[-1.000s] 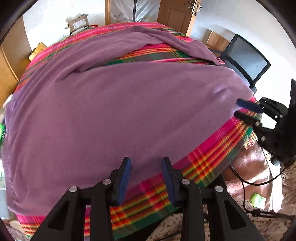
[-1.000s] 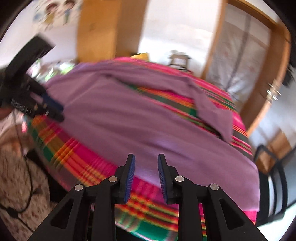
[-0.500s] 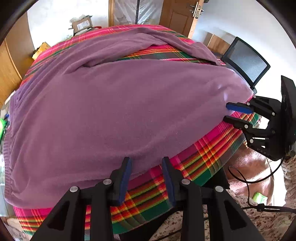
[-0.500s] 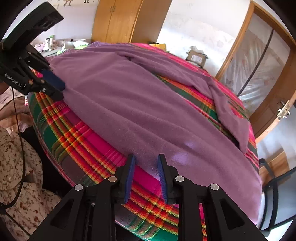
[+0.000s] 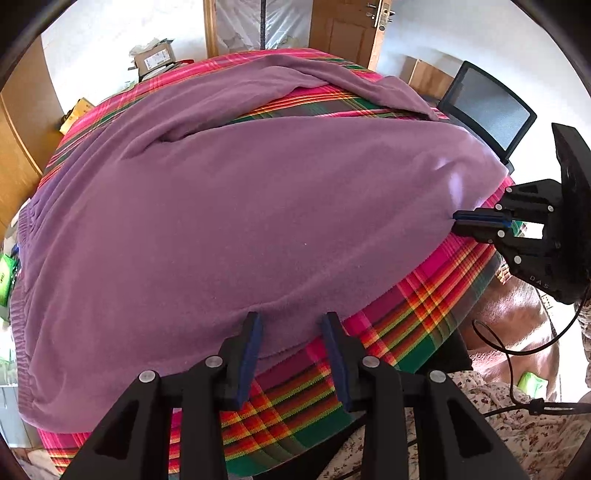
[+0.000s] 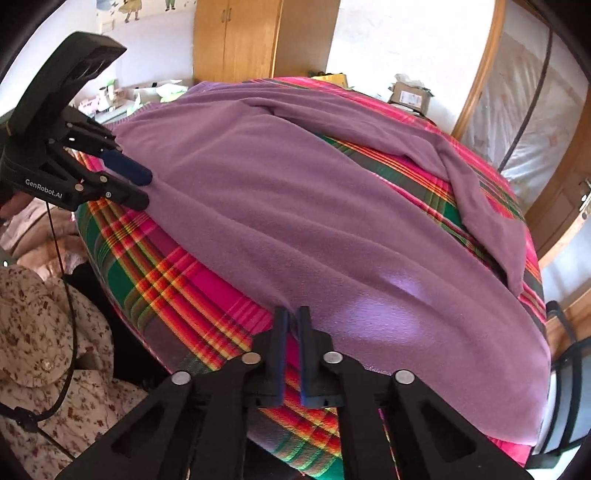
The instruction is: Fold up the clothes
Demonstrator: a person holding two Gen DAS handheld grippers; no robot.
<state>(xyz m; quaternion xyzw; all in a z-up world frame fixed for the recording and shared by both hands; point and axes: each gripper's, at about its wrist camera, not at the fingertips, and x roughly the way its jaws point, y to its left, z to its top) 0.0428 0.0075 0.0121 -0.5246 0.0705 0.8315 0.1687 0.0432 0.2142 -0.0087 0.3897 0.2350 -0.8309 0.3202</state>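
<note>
A purple fleece garment [image 5: 240, 206] lies spread over a table covered with a pink, green and orange plaid cloth [image 5: 424, 306]. One sleeve [image 6: 480, 206] is folded across the far side. My left gripper [image 5: 291, 321] is open, its two blue pads straddling the near hem without pressing it. It also shows in the right wrist view as the left gripper [image 6: 142, 188], jaws apart at the hem. My right gripper [image 6: 291, 314] is shut, its tips pinching the garment's [image 6: 295, 206] near edge. From the left wrist view the right gripper [image 5: 458, 219] has its jaws together on that hem.
A black mesh chair [image 5: 487, 110] stands past the table's right end, a wooden door [image 5: 343, 33] behind it. A cardboard box [image 5: 155, 59] sits beyond the far edge. A wardrobe [image 6: 236, 40] lines the back wall. The person's floral clothing [image 6: 37, 332] and a black cable [image 5: 517, 354] are close below.
The right gripper's jaws, apart in the earlier frames, have come together on the garment's hem. The left gripper has kept its place and stayed open.
</note>
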